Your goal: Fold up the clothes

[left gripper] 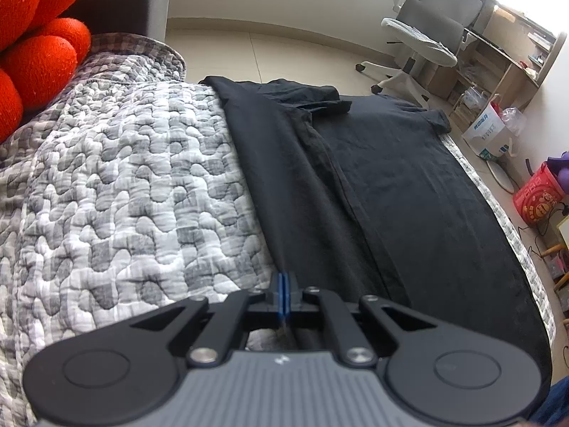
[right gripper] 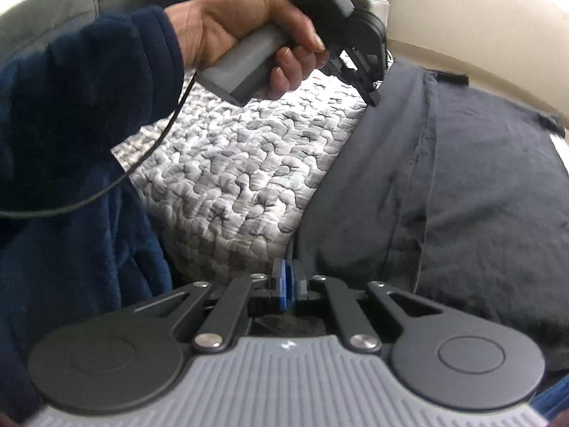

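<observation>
Black shirt lies spread on grey quilt, one side folded over. Your left gripper pinches shirt's near fold edge; your right gripper nearly closed on shirt's hem. Beyond shirt: tile floor, office chair. Red cushions at quilt's far-left corner.

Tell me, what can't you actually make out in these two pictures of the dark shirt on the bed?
- Left wrist view: whether the left gripper pinches the black shirt; its body hides the hem.
- Right wrist view: the right gripper is motion-blurred at the shirt's edge, grip unclear.
- Right wrist view: a blue sleeve covers part of the quilt.
</observation>
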The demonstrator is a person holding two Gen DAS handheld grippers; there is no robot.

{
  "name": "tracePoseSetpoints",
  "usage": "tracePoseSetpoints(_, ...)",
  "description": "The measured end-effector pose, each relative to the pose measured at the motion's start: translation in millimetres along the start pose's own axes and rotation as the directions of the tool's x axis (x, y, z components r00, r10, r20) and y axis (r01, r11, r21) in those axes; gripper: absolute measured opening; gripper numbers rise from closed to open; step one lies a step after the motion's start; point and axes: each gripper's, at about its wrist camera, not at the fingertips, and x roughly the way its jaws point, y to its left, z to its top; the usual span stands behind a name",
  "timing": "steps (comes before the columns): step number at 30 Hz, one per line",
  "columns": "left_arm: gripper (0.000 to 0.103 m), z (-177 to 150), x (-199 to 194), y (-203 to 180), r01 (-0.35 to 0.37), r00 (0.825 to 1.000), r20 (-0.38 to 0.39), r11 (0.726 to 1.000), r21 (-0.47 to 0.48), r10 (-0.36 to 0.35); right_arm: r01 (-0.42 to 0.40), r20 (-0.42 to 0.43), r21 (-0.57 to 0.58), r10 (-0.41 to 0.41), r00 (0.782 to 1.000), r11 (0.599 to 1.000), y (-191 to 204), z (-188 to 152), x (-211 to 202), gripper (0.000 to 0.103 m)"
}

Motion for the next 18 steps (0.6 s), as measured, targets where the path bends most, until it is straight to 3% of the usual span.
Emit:
tracePoseSetpoints(2, 0.004, -1, 1, 0, -0.001, 1.000, -0.012, 1.000, 0.005, 0.002, 0.024, 0.032, 0.018, -0.025, 0.999, 1.000, -5, 0, -7, 0.013)
tracePoseSetpoints(5, 0.014, -1, 1, -2, 0.014, 1.000, -0.012, 1.000, 0.012, -0.013, 0.086, 0.071, 0.102, -0.093, 0.993, 0.991, -19, 3, -18, 0.030)
tracePoseSetpoints(10, 0.015, -2, 4, -6, 0.004, 1.000, -0.019, 0.999, 0.034, -0.004, 0.193, -0.058, 0.234, -0.185, 0.981, 0.953, -46, -5, -6, 0.032)
tracePoseSetpoints(12, 0.015, -2, 5, -8, -0.002, 1.000, -0.020, 0.999, 0.045, 0.003, 0.182, -0.108, 0.278, -0.158, 0.981, 0.943, -54, -10, 3, 0.029)
tracePoseSetpoints(13, 0.015, -3, 5, -8, -0.003, 1.000, -0.018, 0.999, 0.051, 0.004, 0.166, -0.117, 0.298, -0.137, 0.984, 0.940, -56, -12, 6, 0.020)
tracePoseSetpoints(14, 0.015, -3, 5, -9, -0.005, 1.000, -0.016, 0.999, 0.051, 0.006, 0.148, -0.120, 0.306, -0.116, 0.986, 0.941, -57, -12, 7, 0.003)
tracePoseSetpoints(16, 0.008, -4, 4, -7, -0.005, 1.000, -0.015, 0.999, 0.046, 0.006, 0.091, -0.122, 0.325, -0.054, 0.991, 0.941, -58, -10, 8, 0.003)
tracePoseSetpoints(18, 0.003, -6, 2, -5, 0.001, 1.000, -0.013, 0.999, 0.033, -0.001, 0.009, -0.112, 0.403, 0.040, 0.993, 0.915, -65, -7, 1, 0.002)
